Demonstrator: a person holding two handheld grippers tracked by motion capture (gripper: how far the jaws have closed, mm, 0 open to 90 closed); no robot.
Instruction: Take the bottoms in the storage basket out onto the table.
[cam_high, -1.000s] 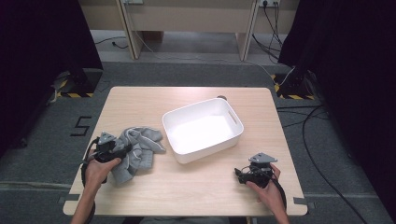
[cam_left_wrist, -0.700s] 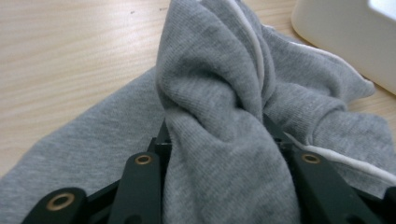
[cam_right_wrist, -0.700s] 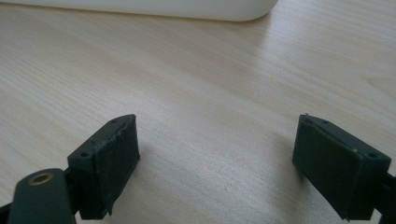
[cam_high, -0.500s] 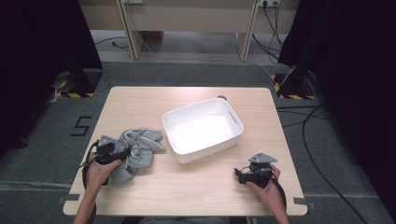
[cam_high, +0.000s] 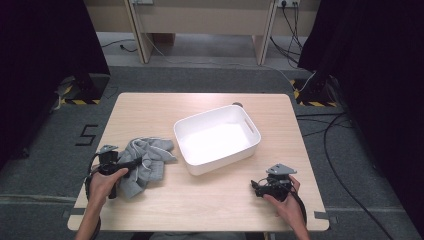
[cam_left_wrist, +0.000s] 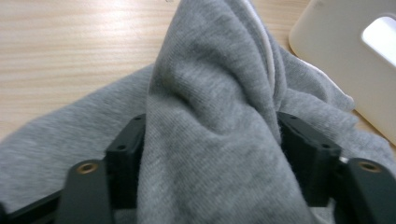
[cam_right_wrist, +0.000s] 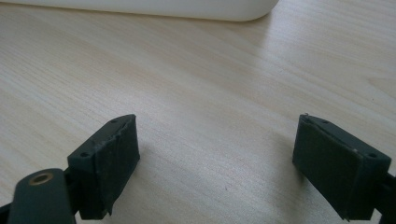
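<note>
grey cloth (cam_high: 145, 160), white tub (cam_high: 216, 138)

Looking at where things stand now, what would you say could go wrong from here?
1. The left hand-held gripper has a thick fold of the grey cloth between wide-set jaws; the fold may slip out on lifting.
2. Most of the cloth lies loose on the table, so it may drag, or snag the rim of the white bin close beside it.

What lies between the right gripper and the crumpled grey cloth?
In the high view, between right gripper and crumpled grey cloth lies bare wooden table.
</note>
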